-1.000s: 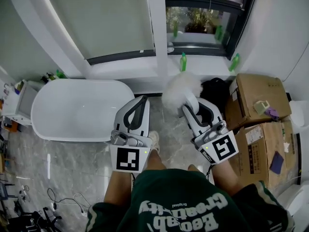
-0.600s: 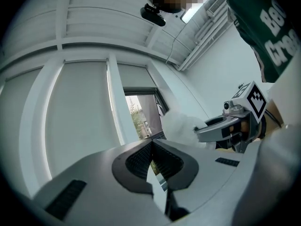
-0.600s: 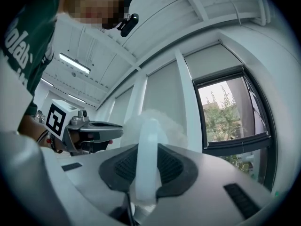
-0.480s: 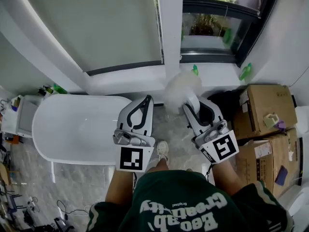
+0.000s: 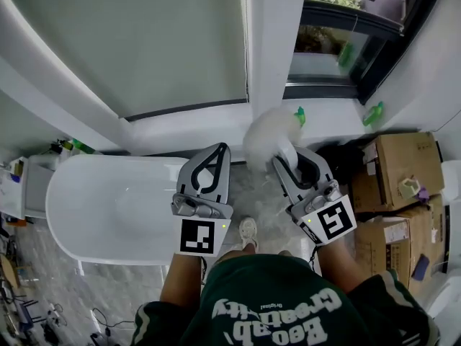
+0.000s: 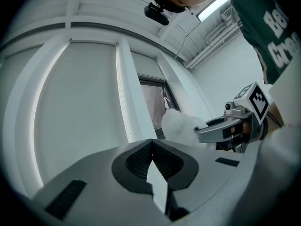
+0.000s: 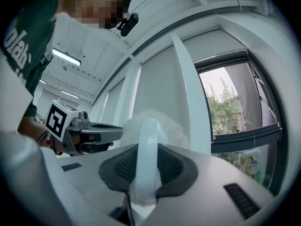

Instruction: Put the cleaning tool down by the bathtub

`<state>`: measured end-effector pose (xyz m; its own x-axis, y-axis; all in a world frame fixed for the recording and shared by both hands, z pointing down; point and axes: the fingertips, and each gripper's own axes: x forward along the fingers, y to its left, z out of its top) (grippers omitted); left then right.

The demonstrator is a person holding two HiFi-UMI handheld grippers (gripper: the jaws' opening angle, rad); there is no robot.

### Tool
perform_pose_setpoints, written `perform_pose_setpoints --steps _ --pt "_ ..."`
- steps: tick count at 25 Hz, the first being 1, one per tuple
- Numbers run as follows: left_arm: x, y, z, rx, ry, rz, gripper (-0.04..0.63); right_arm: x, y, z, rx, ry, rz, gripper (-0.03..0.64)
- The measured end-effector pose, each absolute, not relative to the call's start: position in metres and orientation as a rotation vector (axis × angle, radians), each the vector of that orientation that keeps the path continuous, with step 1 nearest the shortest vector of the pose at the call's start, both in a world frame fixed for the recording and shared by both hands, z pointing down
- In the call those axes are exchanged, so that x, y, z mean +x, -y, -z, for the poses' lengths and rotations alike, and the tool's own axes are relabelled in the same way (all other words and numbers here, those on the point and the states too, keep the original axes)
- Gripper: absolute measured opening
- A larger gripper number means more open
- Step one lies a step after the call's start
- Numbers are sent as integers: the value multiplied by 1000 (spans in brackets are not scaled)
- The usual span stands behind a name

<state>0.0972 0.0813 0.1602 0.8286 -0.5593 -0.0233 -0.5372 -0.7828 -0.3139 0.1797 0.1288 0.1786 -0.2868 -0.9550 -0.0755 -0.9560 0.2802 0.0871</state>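
Note:
The cleaning tool is a fluffy white duster head (image 5: pixel 269 132) on a pale handle (image 7: pixel 147 159). My right gripper (image 5: pixel 288 157) is shut on that handle, and the fluffy head (image 7: pixel 157 126) sticks out beyond the jaws, raised toward the window. My left gripper (image 5: pixel 214 162) is shut with nothing between its jaws, held level beside the right one. In the left gripper view the jaws (image 6: pixel 151 160) meet, and the duster head (image 6: pixel 181 126) shows to the right. The white bathtub (image 5: pixel 115 207) lies below and left of both grippers.
A white window sill (image 5: pixel 216 125) and a white pillar (image 5: pixel 277 42) stand ahead. Green bottles (image 5: pixel 373 114) stand on the sill at right. Cardboard boxes (image 5: pixel 400 168) are stacked at the right. My shoe (image 5: pixel 248 231) rests on the marble floor (image 5: pixel 259 193). Clutter lies at the tub's left end.
The head view has tilted upward, so the bathtub and boxes sit lower in the picture. Both grippers keep their places relative to each other, the duster still held.

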Motion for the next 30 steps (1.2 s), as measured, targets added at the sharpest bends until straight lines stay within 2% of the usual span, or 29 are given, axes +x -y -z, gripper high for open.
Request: perform_pose_setpoints --steps 13,30 --pt "108 -11 -193 -2782 -748 121 8 181 -57 -203 -1945 -2493 -45 95" --pt "91 30 -184 -2776 -945 57 8 176 -27 -195 -1899 -2526 -105 95"
